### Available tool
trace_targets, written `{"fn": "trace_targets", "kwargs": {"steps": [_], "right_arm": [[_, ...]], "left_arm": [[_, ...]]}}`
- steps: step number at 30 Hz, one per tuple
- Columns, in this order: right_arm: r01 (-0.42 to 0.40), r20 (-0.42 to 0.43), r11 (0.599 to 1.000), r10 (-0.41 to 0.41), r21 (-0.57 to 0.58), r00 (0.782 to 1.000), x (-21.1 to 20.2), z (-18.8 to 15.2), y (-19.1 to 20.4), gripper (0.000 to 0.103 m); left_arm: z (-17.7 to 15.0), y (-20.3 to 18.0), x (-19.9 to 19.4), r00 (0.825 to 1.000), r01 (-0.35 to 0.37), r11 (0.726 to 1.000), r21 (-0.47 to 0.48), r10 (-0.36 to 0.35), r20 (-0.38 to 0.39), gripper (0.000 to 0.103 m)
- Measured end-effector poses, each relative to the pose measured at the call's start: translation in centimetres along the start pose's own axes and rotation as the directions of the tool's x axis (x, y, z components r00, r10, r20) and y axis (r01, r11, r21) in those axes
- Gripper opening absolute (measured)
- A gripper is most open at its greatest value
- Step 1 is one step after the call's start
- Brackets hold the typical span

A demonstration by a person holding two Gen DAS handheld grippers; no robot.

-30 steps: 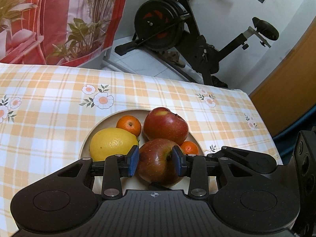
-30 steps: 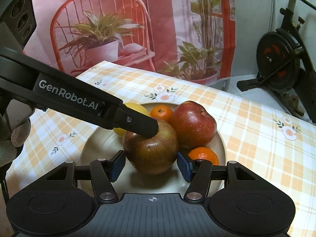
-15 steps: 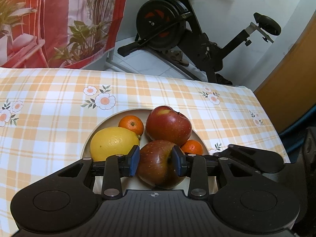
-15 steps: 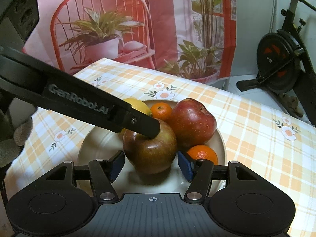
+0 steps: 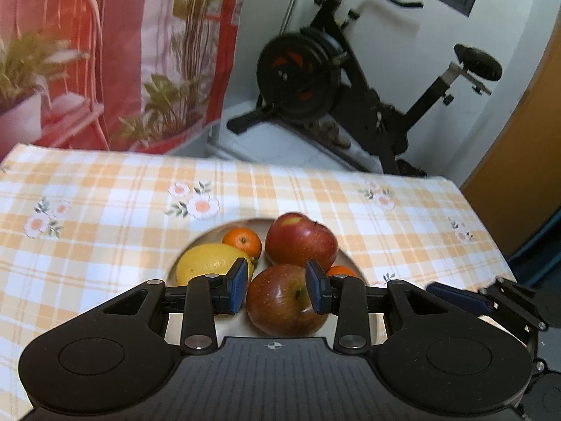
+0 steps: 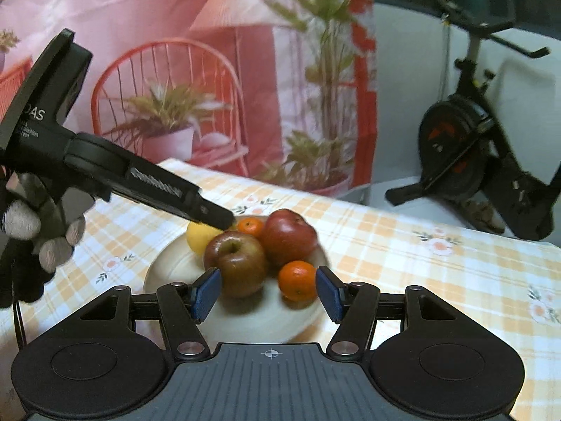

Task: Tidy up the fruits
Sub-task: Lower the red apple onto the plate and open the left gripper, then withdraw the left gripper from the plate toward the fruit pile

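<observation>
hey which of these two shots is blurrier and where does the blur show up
Right wrist view: blurrier, the plate rim and red apple smear, and the curtain is soft. Left wrist view: fruit fairly sharp, only the exercise bike is slightly streaked.

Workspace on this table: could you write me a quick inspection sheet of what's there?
Surface: checked floral tablecloth.
Job's things: plate holding near apple, far apple, lemon, front mandarin, back mandarin.
Clutter: nothing seen.
Grippers: left tool open over near apple, apparently not gripping; right tool open, empty, before the plate.
Cables: thin black cord beside gloved hand.
Surroundings: exercise bike, plant-print curtain.
</observation>
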State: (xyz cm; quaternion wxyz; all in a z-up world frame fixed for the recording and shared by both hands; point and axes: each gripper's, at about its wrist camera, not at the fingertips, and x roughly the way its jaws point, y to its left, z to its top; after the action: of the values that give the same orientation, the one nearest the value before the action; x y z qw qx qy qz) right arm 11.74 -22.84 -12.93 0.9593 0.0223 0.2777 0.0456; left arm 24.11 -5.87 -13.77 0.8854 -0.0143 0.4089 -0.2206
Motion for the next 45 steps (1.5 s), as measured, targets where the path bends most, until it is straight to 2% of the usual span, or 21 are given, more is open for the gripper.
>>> {"fn": "trace_targets", "kwargs": {"steps": [4, 10, 19, 24, 28, 37, 45], "right_arm": [[0.02, 0.05, 0.999, -0.022, 0.039, 0.998, -2.5, -1.7, -0.6, 0.056], [0.039, 0.107, 0.986, -0.057, 0.16, 0.993, -5.2, -5.0, -2.2, 0.056], [0.115, 0.108, 0.965, -0.144, 0.237, 0.984, -6.5, -9.0, -4.9, 0.056], [0.109, 0.122, 0.955, -0.147, 0.274, 0.982, -6.7, -10.3, -5.8, 0.056], [0.097, 0.133, 0.952, -0.141, 0.291, 0.981, -6.7, -10.8, -5.9, 0.056], [0.094, 0.133, 0.955, -0.136, 0.283, 0.982, -6.9, -11.2, -5.5, 0.056], [0.101, 0.12, 0.969, -0.13, 0.226, 0.984, -8.2, -10.7, -3.9, 0.056]], "left_arm": [[-0.8, -0.8, -2.4, 0.998, -0.022, 1.0, 0.006, 0.021, 0.052, 0.038], [-2.8, -1.6, -5.3, 0.991, -0.069, 0.998, 0.001, 0.068, 0.117, 0.038], [-6.0, -2.8, -7.6, 0.968, -0.162, 0.986, -0.036, 0.166, 0.188, 0.038], [-6.9, -3.5, -8.4, 0.959, -0.184, 0.982, -0.047, 0.19, 0.21, 0.038], [-7.8, -4.1, -8.7, 0.956, -0.194, 0.98, -0.047, 0.2, 0.215, 0.039], [-9.5, -4.3, -8.6, 0.964, -0.197, 0.979, -0.046, 0.202, 0.172, 0.039], [-10.9, -4.2, -9.7, 0.967, -0.196, 0.979, -0.057, 0.202, 0.154, 0.039]]}}
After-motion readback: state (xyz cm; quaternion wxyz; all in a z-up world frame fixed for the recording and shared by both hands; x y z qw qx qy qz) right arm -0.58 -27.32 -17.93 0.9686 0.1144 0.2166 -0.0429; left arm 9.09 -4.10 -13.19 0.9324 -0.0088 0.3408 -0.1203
